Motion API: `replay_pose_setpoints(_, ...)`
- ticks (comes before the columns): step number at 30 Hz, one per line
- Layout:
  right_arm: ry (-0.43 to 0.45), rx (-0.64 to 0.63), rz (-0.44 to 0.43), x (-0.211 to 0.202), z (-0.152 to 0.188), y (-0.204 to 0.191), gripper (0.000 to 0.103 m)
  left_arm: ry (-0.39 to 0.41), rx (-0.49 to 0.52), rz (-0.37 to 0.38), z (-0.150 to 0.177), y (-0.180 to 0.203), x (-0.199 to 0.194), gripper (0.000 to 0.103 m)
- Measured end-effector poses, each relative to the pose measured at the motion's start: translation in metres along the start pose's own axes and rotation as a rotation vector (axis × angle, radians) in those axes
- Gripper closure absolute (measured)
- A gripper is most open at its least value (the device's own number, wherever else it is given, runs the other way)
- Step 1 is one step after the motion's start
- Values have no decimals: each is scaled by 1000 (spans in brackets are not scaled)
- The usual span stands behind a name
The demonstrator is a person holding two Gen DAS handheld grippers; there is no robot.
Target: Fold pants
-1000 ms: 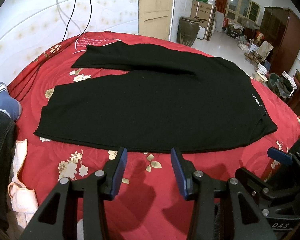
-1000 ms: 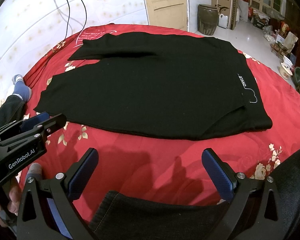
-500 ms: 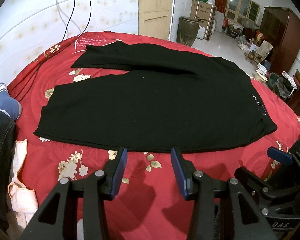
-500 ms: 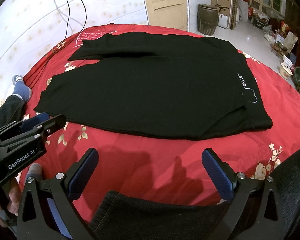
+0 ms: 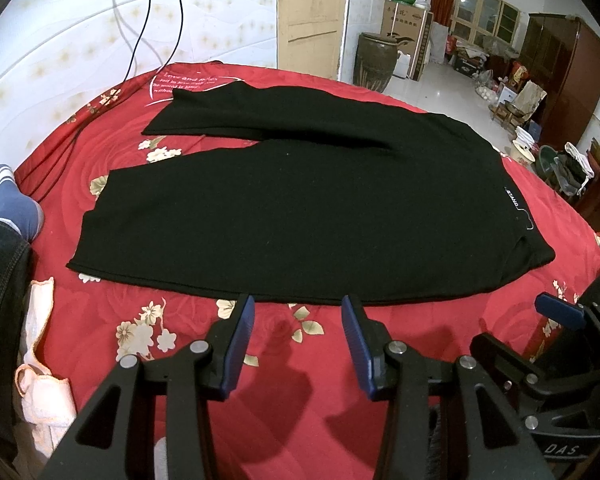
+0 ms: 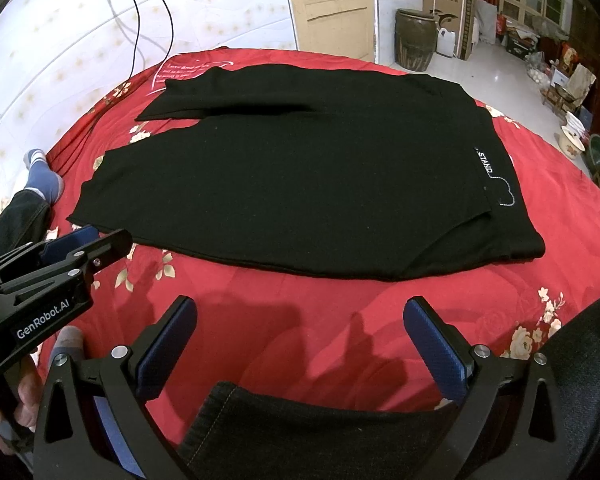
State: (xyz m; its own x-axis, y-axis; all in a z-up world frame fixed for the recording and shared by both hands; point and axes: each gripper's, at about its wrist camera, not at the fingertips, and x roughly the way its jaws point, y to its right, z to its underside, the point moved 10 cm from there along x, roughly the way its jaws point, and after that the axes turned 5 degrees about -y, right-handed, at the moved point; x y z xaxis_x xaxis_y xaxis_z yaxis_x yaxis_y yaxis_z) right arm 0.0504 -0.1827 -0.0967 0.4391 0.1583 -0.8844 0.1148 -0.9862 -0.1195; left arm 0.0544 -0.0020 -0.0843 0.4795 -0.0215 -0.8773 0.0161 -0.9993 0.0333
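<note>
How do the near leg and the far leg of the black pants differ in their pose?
The near leg lies nearer the grippers and looks broader; the far leg lies nearer the wall and looks narrower. The near leg's hem reaches further left than the far leg's hem. Both lie flat on the red bedspread, black, joined at the waist on the right, untouched.

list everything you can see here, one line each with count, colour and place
black knit pants: 1, black, spread flat on the bed, legs to the left
red floral bedspread: 1, red with cream flowers, under the pants
pale pink cloth: 1, pink, bed's left edge
black cables: 2, black, hanging down the wall
brown ceramic jar: 1, brown, floor beyond the bed
cardboard box: 1, tan, behind the jar
left hand-held gripper: 1, black with blue pads, open, empty
right hand-held gripper: 1, same, open, empty
blue-socked foot: 1, left of bed
</note>
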Motion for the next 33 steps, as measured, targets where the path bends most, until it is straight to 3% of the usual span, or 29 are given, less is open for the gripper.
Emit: replay_pose_setpoints(33, -7, 5, -2, 2, 2, 2, 0, -19, 31, 4, 6, 5, 5, 55)
